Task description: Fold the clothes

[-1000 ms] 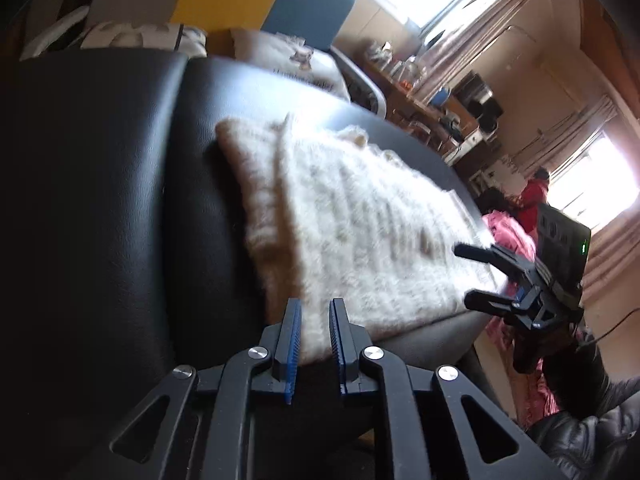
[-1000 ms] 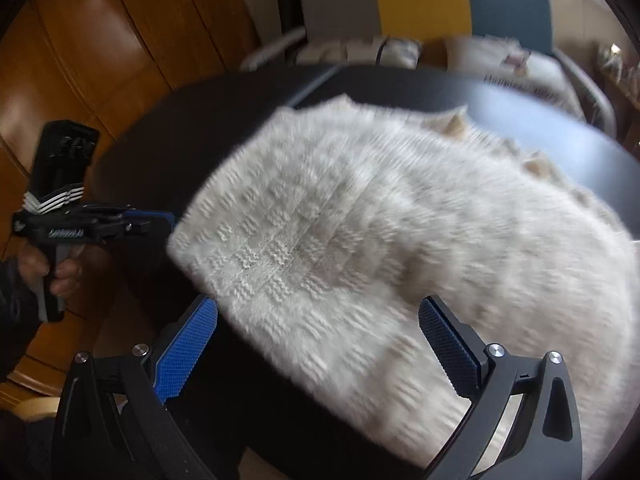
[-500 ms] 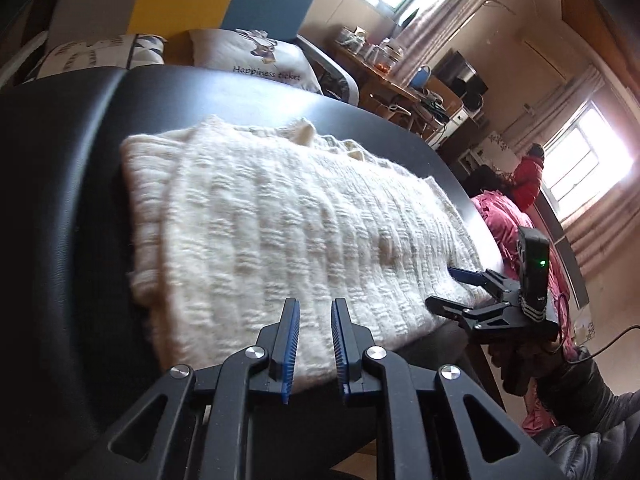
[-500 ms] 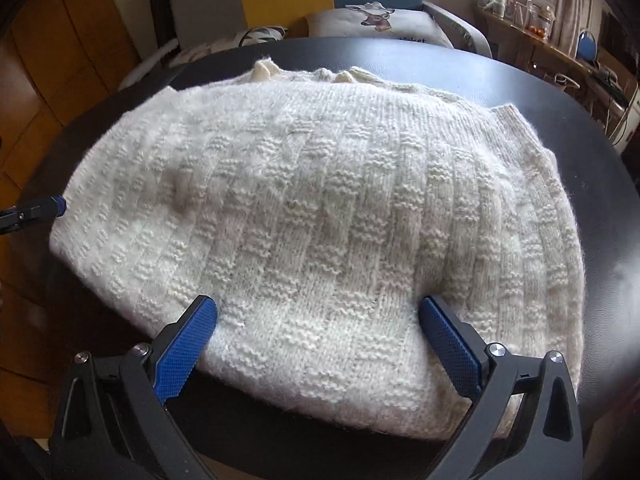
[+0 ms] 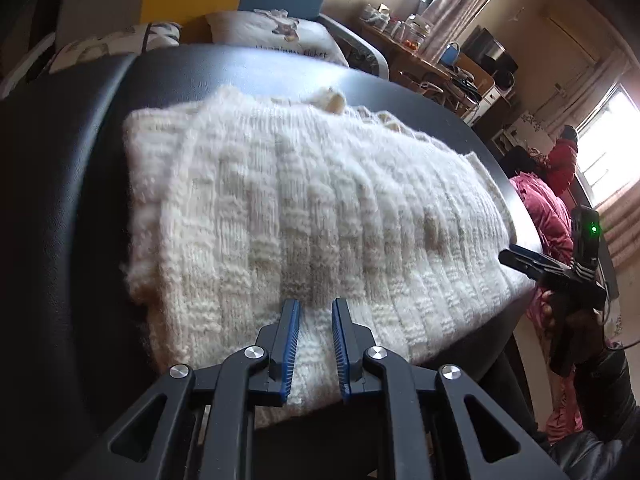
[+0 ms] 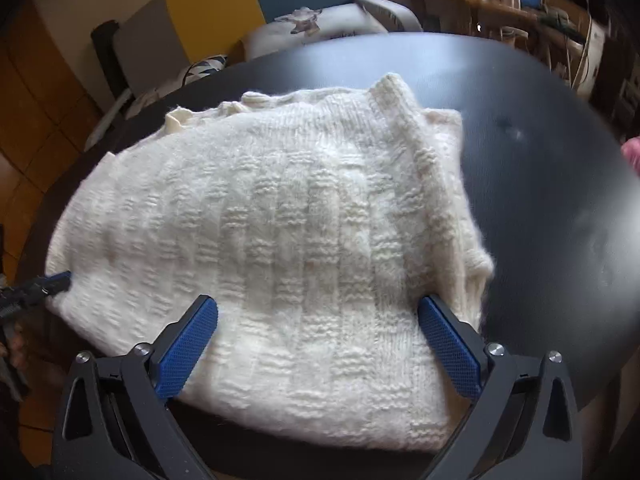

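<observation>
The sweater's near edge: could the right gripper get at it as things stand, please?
Probably yes: the right gripper is wide open over the sweater, whose near edge lies bare on the table with nothing in between.

Left gripper: black plastic frame w/ triangular cut-outs in the arms, four round silver screws across the linkage, two slim fingers faced w/ ribbed blue pads. Right gripper: same black frame & cut-outs, silver screws at the pivots, fingers wider-looking, blue pads w/ fine cross-hatch texture. Seen from the left cam, the right unit carries a black box on top w/ a small green LED lit, white stripes on its side, a thin black cable trailing off behind. Hand on its black handle; dark shiny sleeve, leather-like, below.
</observation>
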